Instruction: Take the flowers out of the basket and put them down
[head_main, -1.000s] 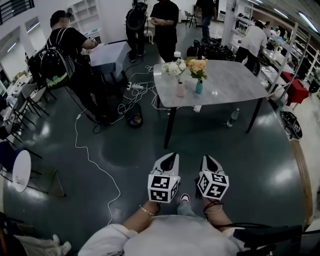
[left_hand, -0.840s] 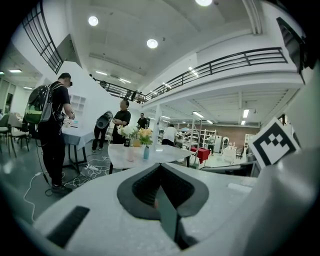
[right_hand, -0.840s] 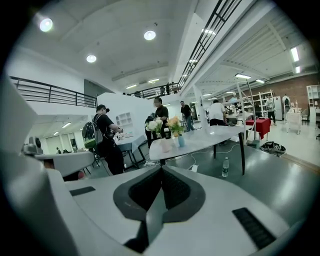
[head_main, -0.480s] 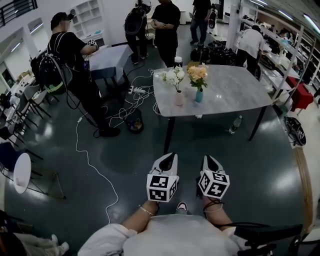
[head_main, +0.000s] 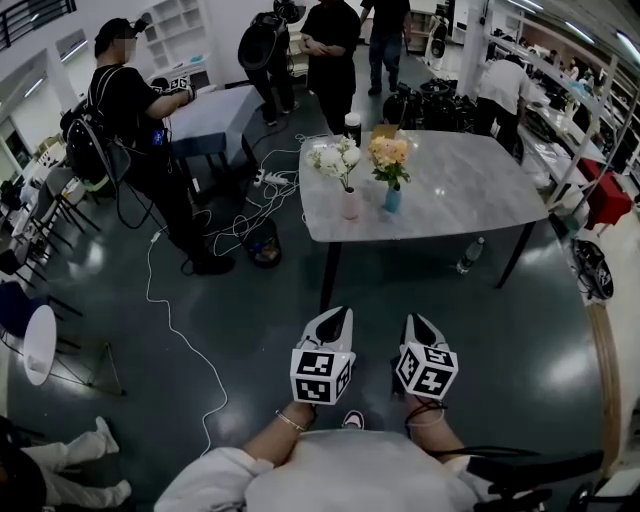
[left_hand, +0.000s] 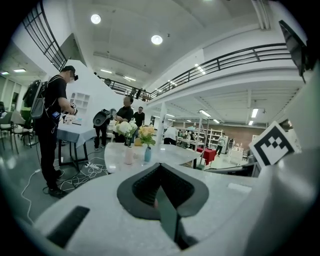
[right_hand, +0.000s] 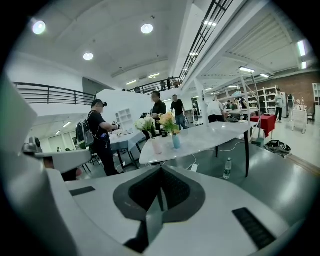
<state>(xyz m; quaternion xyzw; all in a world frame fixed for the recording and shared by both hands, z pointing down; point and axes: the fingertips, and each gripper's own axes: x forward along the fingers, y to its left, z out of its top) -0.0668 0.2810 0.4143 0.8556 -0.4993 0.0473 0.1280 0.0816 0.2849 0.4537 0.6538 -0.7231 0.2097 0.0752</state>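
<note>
Two bunches of flowers stand on the grey table (head_main: 470, 190) ahead: white flowers (head_main: 335, 157) in a pink vase (head_main: 351, 203) and orange flowers (head_main: 389, 152) in a blue vase (head_main: 393, 198). A brownish thing (head_main: 384, 130) sits just behind them; I cannot tell what it is. My left gripper (head_main: 343, 314) and right gripper (head_main: 413, 320) are held side by side low in the head view, both shut and empty, well short of the table. The left gripper (left_hand: 160, 169) view shows the white flowers (left_hand: 126, 128) far off; so does the right gripper (right_hand: 161, 172) view, with the orange flowers (right_hand: 167, 120).
Several people stand beyond and left of the table. White cables (head_main: 190, 335) trail over the dark floor at left. A black bag (head_main: 264, 242) lies by the table's left leg, and a bottle (head_main: 467, 256) stands beneath the table. A round white chair (head_main: 38, 345) is at far left.
The table with its flowers has drawn closer and lower in the head view as I walk towards it. Both grippers stay shut and side by side.
</note>
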